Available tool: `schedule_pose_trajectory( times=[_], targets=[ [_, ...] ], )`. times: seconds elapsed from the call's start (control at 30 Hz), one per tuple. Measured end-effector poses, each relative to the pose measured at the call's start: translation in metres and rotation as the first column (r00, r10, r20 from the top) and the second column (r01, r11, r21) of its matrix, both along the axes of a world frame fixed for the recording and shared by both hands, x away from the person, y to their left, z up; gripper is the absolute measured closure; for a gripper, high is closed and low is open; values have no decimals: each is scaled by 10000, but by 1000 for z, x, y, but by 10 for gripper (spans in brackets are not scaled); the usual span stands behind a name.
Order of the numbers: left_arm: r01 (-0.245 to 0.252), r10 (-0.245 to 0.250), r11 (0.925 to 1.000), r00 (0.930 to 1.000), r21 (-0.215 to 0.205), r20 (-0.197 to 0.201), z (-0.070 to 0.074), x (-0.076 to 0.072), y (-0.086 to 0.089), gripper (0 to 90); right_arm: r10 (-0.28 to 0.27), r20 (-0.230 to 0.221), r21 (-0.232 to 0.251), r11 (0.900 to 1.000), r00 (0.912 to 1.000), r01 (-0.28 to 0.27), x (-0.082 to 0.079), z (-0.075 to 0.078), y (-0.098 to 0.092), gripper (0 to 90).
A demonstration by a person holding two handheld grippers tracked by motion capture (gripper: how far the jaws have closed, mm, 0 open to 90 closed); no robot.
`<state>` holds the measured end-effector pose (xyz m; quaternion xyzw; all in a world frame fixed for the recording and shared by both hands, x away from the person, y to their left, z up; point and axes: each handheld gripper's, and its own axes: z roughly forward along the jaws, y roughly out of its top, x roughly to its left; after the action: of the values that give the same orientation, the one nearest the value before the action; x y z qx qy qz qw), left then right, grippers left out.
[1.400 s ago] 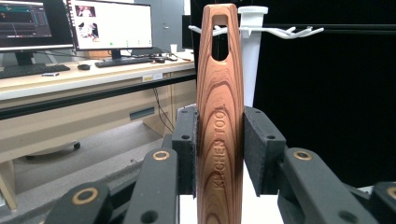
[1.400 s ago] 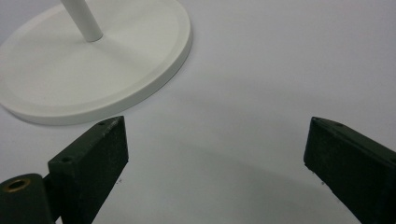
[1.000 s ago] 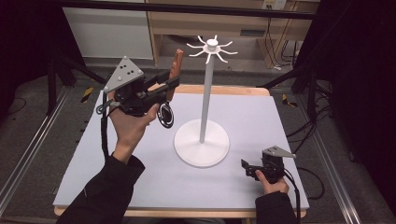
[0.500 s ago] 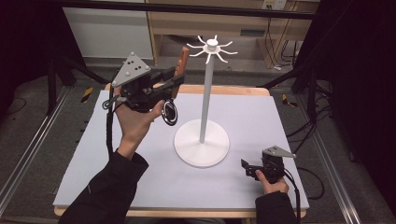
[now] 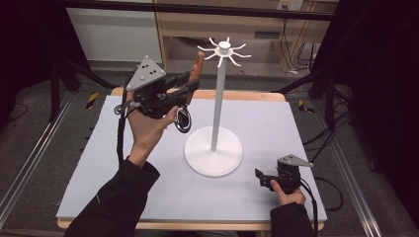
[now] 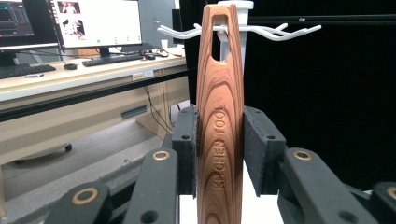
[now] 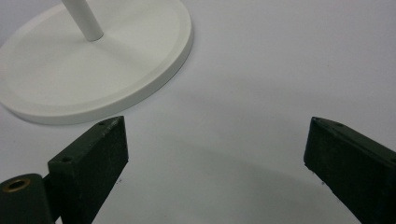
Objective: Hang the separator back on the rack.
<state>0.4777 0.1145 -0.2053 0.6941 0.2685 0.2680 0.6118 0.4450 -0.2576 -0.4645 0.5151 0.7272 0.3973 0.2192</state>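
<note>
Wooden handle (image 6: pixel 219 121) between left gripper (image 6: pixel 219 149) jaws

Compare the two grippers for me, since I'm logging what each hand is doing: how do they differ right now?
The left gripper is raised beside the white stand's hooks; the right gripper sits low near the table's front edge. The left is shut on a wooden kitchen tool held upright; the right's jaws stand wide open with nothing between them. Both have black jaws and a grey plate.

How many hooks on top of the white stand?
8 as far as I can count, radiating around the cap of the white stand: the hooks fan out left, right, front and back. The wooden utensil, clamped in the left gripper, may hide one.
</note>
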Motion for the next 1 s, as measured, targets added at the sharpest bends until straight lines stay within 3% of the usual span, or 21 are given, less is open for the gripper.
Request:
schedule_pose_trajectory(
  times=[0.33, 1.0],
  targets=[
    [35, -36, 10000, 9999, -62, -121, -6, 9, -8, 676, -4, -50, 20, 10000, 10000, 4, 0, 0, 0, 69],
    [66, -68, 9998, 9999, -191, -96, -12, 13, -12, 671, 67, -83, -73, 10000, 9999, -67, 1, -2, 2, 68]
  ],
)
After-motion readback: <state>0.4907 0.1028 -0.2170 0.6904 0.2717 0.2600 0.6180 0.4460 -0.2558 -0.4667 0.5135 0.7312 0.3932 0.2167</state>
